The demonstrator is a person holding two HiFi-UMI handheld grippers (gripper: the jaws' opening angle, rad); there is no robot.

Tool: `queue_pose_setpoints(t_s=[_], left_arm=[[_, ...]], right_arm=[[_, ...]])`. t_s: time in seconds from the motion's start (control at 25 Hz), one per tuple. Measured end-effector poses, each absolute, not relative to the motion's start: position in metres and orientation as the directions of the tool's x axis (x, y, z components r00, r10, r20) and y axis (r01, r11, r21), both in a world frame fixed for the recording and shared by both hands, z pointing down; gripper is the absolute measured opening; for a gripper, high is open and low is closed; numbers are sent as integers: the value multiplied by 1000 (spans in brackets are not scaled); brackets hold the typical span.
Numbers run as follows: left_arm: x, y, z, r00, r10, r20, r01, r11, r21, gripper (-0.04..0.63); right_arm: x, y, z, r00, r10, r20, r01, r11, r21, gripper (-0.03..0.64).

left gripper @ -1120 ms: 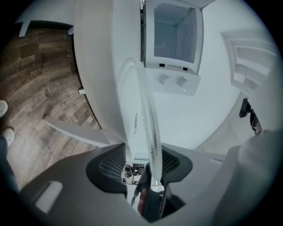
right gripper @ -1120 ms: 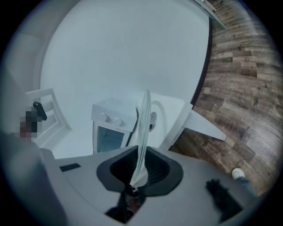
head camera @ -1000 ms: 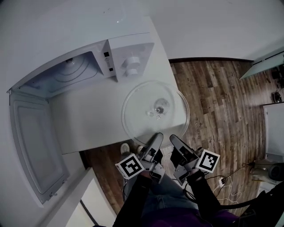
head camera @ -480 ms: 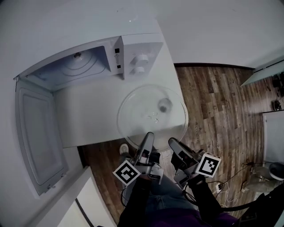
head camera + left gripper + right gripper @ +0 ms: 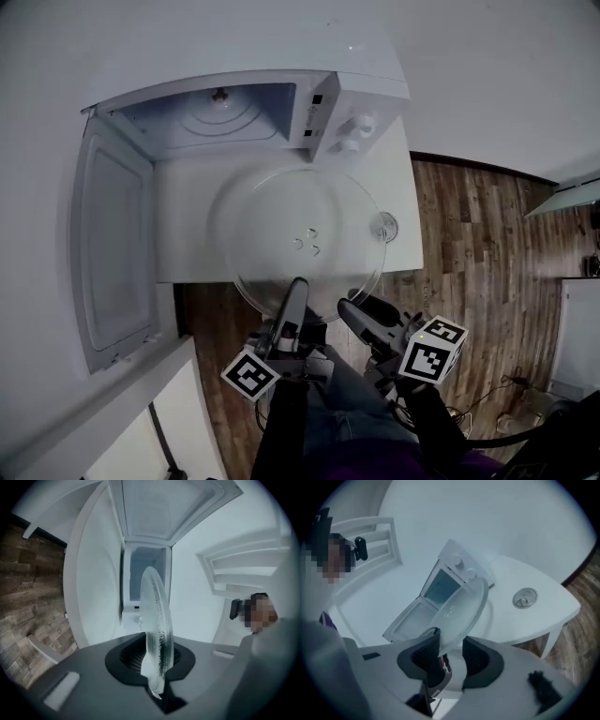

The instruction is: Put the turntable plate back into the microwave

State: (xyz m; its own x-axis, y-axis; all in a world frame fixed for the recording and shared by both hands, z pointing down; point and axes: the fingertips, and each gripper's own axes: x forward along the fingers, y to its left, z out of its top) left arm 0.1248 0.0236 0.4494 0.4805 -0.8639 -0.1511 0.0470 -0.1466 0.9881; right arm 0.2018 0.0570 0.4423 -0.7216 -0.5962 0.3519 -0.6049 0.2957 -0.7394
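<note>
Before microwave [image 5: 361,108], door [image 5: 112,253] open | left gripper [image 5: 298,286] closing on turntable plate [image 5: 300,234] | right gripper [image 5: 349,308] opening astride it

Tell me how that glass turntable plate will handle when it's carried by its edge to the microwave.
Likely stiff but fragile: the turntable plate looks like clear moulded glass. Probably heavy for an edge hold: the left gripper, jaws closing, pinches only its near rim, so it may droop. The smooth glass could also slip in that grip.
</note>
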Motion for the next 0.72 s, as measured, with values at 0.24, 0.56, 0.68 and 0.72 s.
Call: queue_pose_setpoints(t_s=[0.24, 0.56, 0.68, 0.72], left_arm=[[73, 14, 435, 376, -912, -163, -15, -182, 983, 35], [24, -27, 426, 312, -934, -177, -59, -205, 977, 35], [17, -47, 425, 326, -929, -175, -80, -211, 974, 35], [15, -54, 425, 331, -927, -177, -76, -213, 974, 35]], right_arm=[[160, 52, 434, -773, -516, 369, -604, 419, -678, 152], [107, 40, 441, -796, -421, 434, -604, 519, -604, 152], [89, 25, 438, -808, -417, 417, -588, 526, -614, 152], [84, 18, 436, -811, -421, 406, -583, 522, -623, 152]])
